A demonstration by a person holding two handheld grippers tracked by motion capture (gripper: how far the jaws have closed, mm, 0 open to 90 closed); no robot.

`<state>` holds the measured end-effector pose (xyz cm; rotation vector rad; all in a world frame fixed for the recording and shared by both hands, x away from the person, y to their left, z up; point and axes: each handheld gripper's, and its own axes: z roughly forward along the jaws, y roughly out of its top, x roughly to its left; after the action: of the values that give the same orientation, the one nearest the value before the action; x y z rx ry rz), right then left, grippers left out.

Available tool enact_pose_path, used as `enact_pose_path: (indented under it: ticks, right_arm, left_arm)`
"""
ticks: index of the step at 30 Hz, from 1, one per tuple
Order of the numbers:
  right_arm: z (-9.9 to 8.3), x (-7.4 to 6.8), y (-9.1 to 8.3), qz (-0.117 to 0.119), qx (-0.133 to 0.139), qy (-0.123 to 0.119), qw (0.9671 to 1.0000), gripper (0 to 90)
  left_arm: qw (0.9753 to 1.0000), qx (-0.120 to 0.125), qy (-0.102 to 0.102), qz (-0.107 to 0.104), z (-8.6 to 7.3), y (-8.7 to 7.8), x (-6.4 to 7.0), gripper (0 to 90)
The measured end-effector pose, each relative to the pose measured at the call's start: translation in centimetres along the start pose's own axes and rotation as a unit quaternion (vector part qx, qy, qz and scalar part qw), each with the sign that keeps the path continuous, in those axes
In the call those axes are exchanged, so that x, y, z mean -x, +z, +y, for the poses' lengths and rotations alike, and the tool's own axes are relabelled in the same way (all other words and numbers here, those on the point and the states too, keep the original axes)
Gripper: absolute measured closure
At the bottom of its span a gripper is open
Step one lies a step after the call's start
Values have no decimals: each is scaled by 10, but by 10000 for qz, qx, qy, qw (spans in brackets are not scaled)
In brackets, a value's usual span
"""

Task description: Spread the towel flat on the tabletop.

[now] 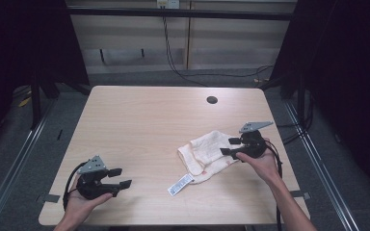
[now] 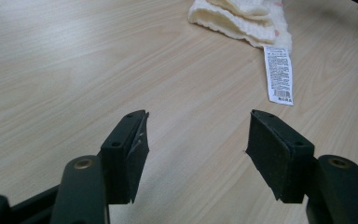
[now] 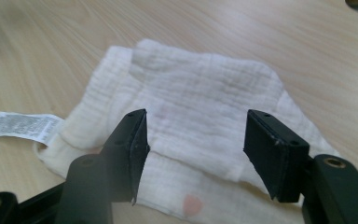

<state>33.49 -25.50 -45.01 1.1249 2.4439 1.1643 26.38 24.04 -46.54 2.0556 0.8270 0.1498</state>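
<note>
The cloth point(image 1: 207, 155) lies crumpled and partly folded on the right half of the wooden surface point(image 1: 144, 120), toward the near edge. It is a cream, ribbed fabric with faint pink spots. A white printed label point(image 1: 180, 185) trails from its near-left corner and lies flat on the wood, pointing toward the near edge.

The right hand-held gripper point(image 1: 227, 146) is at the right edge of the cloth, held in the person's right hand point(image 1: 262, 163). Its 2 black jaws are spread apart with nothing between them. In the right gripper view the jaws point across the cloth point(image 3: 200, 107) and stand just above its folded layers; whether they touch the fabric cannot be told. In the same view the label point(image 3: 23, 125) sits to the left of the cloth, and 1 pink spot point(image 3: 192, 204) shows on the fabric close to the camera.

The left hand-held gripper point(image 1: 119, 177) is near the left near corner of the surface, well apart from the cloth, held in the person's left hand point(image 1: 84, 202). Its jaws are also spread apart and empty, pointing toward the cloth. In the left gripper view bare wood lies between the 2 jaws, and the cloth point(image 2: 240, 18) and its label point(image 2: 278, 74) lie farther off, up and to the right.

A dark round hole point(image 1: 212, 100) sits in the surface near the far right edge, well apart from the cloth
</note>
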Motion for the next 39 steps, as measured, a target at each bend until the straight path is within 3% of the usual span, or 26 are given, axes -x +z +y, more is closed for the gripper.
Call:
enact_pose_path:
  ticks: [5, 7, 12, 14, 15, 20, 21, 23, 26, 31, 39]
  right_arm:
    - [-11, 10, 13, -30, -125, 6, 9999, 416]
    - [-16, 12, 19, 6, -243, 19, 9997, 364]
    - [-20, 15, 26, -3, -196, 53, 9998, 334]
    - [-21, 14, 29, -38, -300, 15, 9995, 328]
    - [-26, 12, 37, -30, -487, -4, 9988, 308]
    - [-31, 3, 41, -249, -558, -247, 9978, 304]
    - [-31, -1, 41, -405, -618, -333, 9967, 340]
    - [-30, -2, 41, -390, -600, -396, 9966, 452]
    - [-31, -3, 40, -353, -541, -371, 9972, 521]
    - [-28, -4, 43, -373, -464, -385, 9975, 742]
    - [-27, -15, 49, -257, -333, -487, 9979, 825]
  left_arm:
    - [10000, 33, -85, 3, 0, 1, -1, 363]
    - [10000, 21, -61, 12, 0, 1, -2, 361]
    - [10000, -9, -51, -7, -1, 1, -1, 361]
    - [10000, -19, -43, -16, -1, 2, -1, 361]
    - [10000, -18, -49, -16, -1, 2, -1, 361]
    - [10000, 12, -59, 1, -1, 0, -2, 361]
    - [10000, 18, -79, 9, -1, 1, -2, 361]
    - [9999, 13, -110, 29, 0, 2, -1, 361]
    - [10000, 14, -79, 14, 1, 3, 0, 361]
    - [10000, -40, -49, -6, 2, 6, -1, 361]
    - [10000, -12, -46, 7, 2, 4, 0, 361]
